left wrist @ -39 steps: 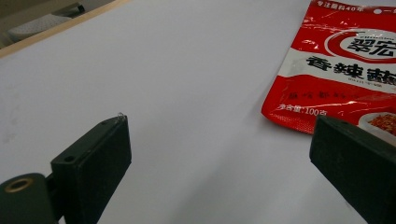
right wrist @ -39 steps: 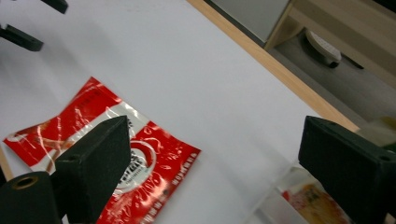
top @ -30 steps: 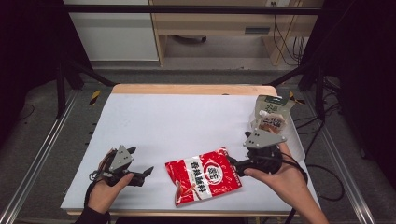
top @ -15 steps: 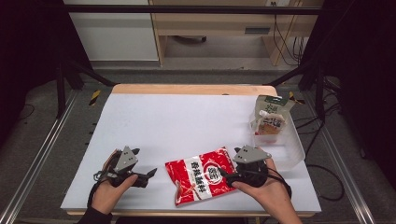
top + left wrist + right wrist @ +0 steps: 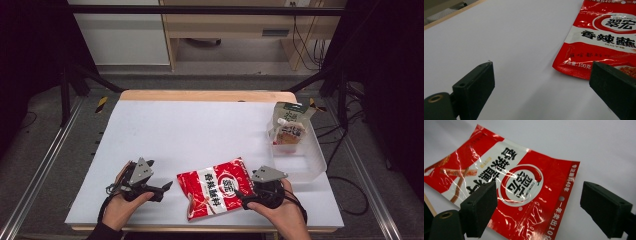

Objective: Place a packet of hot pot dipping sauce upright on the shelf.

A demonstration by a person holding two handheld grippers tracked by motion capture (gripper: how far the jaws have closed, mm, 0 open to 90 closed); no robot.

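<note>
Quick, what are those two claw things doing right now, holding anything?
Left gripper: open, holding nothing, beside the red seasoning packet.
Right gripper: open, holding nothing, jaws over the packet.

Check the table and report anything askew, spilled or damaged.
Nothing spilled or torn. The red seasoning packet lies flat but turned askew to the table edge, its film wrinkled. The pouch stands leaning in the clear bin. Both grippers are open.

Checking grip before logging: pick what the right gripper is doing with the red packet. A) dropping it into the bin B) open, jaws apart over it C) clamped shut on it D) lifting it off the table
B: the right gripper has its jaws wide apart, with the red packet flat on the table between them.
</note>
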